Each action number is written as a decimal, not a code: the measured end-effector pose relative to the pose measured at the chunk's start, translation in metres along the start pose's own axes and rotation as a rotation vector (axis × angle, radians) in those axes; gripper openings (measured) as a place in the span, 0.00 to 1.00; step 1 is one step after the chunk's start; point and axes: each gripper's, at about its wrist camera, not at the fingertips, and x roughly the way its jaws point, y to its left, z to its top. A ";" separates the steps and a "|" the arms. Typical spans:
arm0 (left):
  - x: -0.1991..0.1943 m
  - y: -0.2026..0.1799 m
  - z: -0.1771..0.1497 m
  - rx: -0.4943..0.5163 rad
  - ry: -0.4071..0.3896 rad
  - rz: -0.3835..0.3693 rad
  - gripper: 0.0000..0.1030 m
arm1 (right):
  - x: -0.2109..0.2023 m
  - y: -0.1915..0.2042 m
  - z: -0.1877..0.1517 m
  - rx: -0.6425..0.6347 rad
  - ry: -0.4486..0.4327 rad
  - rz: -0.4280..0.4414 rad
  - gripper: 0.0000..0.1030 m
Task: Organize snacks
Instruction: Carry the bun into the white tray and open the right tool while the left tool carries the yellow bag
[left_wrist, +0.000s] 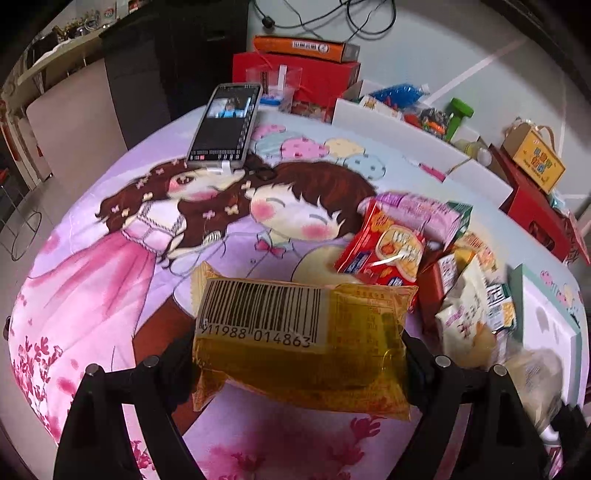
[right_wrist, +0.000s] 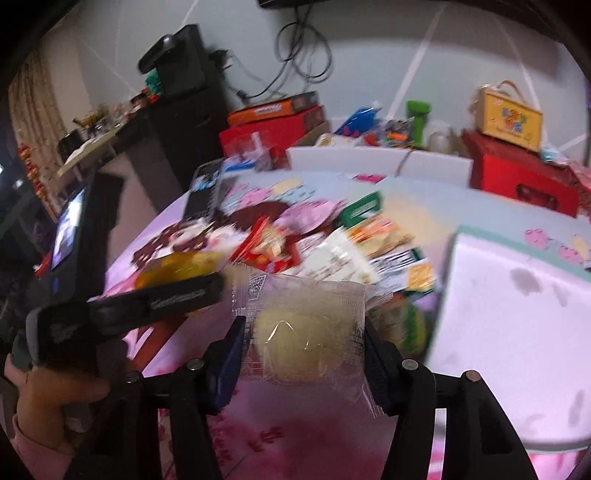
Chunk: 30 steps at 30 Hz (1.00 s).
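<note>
Left wrist: left gripper (left_wrist: 299, 354) clamps a yellow pack (left_wrist: 295, 343) at 6 o'clock, barcode side up, above the cartoon cloth (left_wrist: 110, 258). Snack pile (left_wrist: 436, 266) at 3 o'clock – red pack (left_wrist: 384, 254) on top. Phone (left_wrist: 225, 125) at 11.

Right wrist: right gripper (right_wrist: 303, 354) pinches a clear pack (right_wrist: 306, 332) w/ a pale cake inside, 6 o'clock. Pile (right_wrist: 332, 251) just behind it at 12, white box (right_wrist: 517, 314) at 3 – blurred.

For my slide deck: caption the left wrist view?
Left tool grips a yellow snack packet above the cartoon-print cloth, snack pile beside.
</note>
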 end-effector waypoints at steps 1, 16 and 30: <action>-0.002 -0.001 0.001 0.003 -0.005 -0.002 0.86 | -0.002 -0.007 0.005 0.017 -0.008 -0.019 0.60; -0.008 -0.072 0.007 0.195 -0.017 -0.049 0.86 | -0.029 -0.150 0.037 0.274 -0.083 -0.268 0.60; -0.015 -0.244 -0.004 0.532 0.024 -0.262 0.86 | -0.046 -0.254 0.002 0.478 -0.041 -0.421 0.61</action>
